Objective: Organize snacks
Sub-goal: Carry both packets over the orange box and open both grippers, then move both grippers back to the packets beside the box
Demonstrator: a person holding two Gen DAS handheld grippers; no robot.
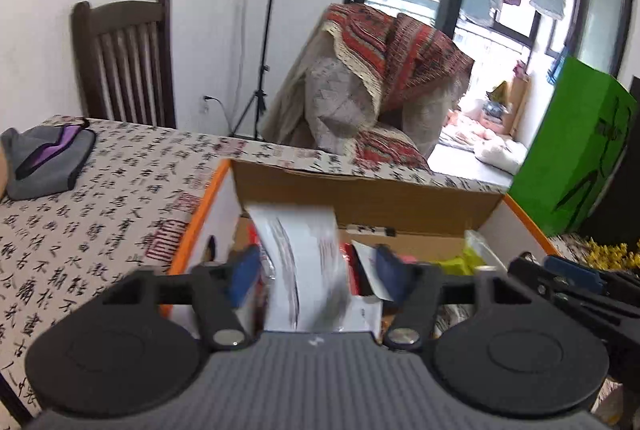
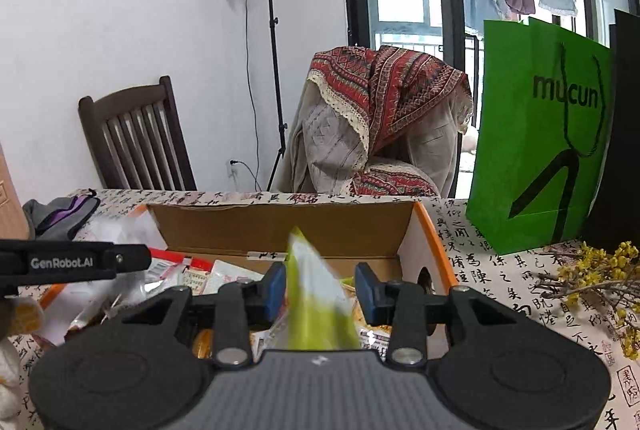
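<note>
Both tilted down over box (image 1: 360,190): left hand-held gripper (image 1: 318,272) apart; right hand-held gripper (image 2: 320,288) apart around green packet (image 2: 316,302)

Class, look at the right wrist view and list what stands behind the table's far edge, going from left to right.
Dark wooden chair → light stand → armchair draped with a patterned red throw → green paper bag, which stands on the table itself.

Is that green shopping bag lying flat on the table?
No, the green bag stands upright on the patterned tablecloth, to the right of the cardboard box.
</note>
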